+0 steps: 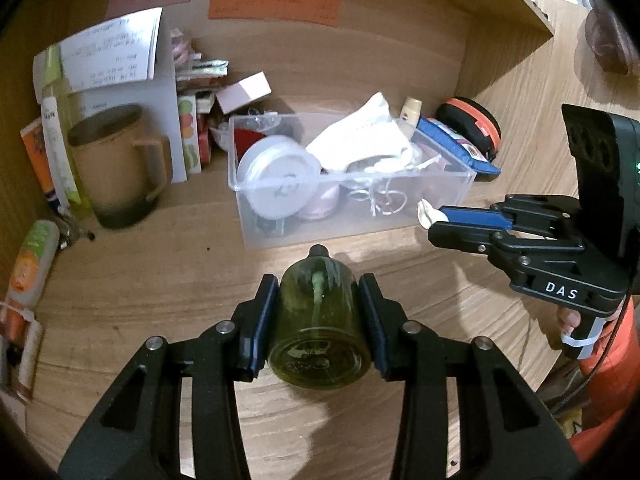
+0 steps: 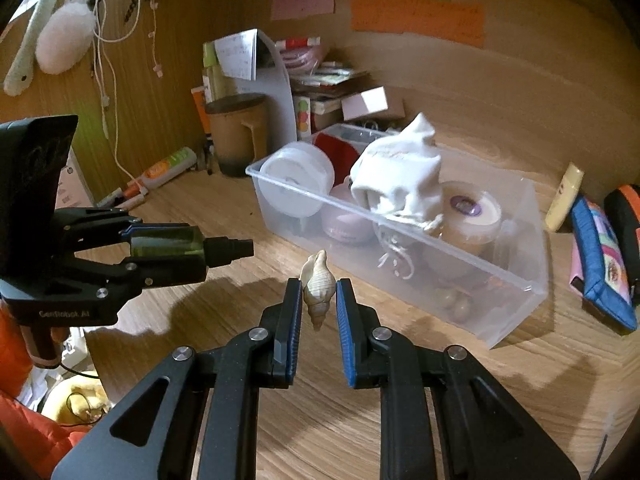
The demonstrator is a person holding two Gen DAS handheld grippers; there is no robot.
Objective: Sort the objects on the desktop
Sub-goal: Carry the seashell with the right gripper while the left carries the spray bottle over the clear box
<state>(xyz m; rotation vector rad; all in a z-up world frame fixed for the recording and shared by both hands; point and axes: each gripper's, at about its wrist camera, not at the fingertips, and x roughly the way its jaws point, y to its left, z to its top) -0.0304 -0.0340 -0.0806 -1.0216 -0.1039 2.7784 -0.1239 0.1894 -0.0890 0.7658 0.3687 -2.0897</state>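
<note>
I had both tools loaded above the wooden desk (image 1: 360, 420). My left gripper (image 1: 319, 312) was clamped on a small green spray bottle (image 1: 318, 320), pads pressing its sides, black nozzle pointing away toward the clear plastic bin (image 1: 352, 216). My right gripper (image 2: 318, 304) was pinched on a pale spiral seashell (image 2: 318, 286), jaws nearly together, with only the shell's middle caught between the blue pads.

The shell worried me most — it tapered, it was hard and smooth, and the pads met it on a curved flank, so I judged a tilt or jolt could squirt it out onto the desk. The bottle was round and glossy; held across its body it could roll or slip forward if the grip eased.

The bin stood just beyond both tools and was already crowded: a white round container (image 2: 296, 184) at its left end, a white cloth pouch (image 2: 400, 172) heaped in the middle with strings trailing, a tape roll (image 2: 472, 208) on the right. Free space for dropping anything looked scarce, and the pouch's strings could snag a finger.

Far left stood a brown mug (image 1: 116, 164) and some tubes; right of the bin lay a blue pouch (image 2: 600, 264) and a yellow tube (image 2: 564, 196).
</note>
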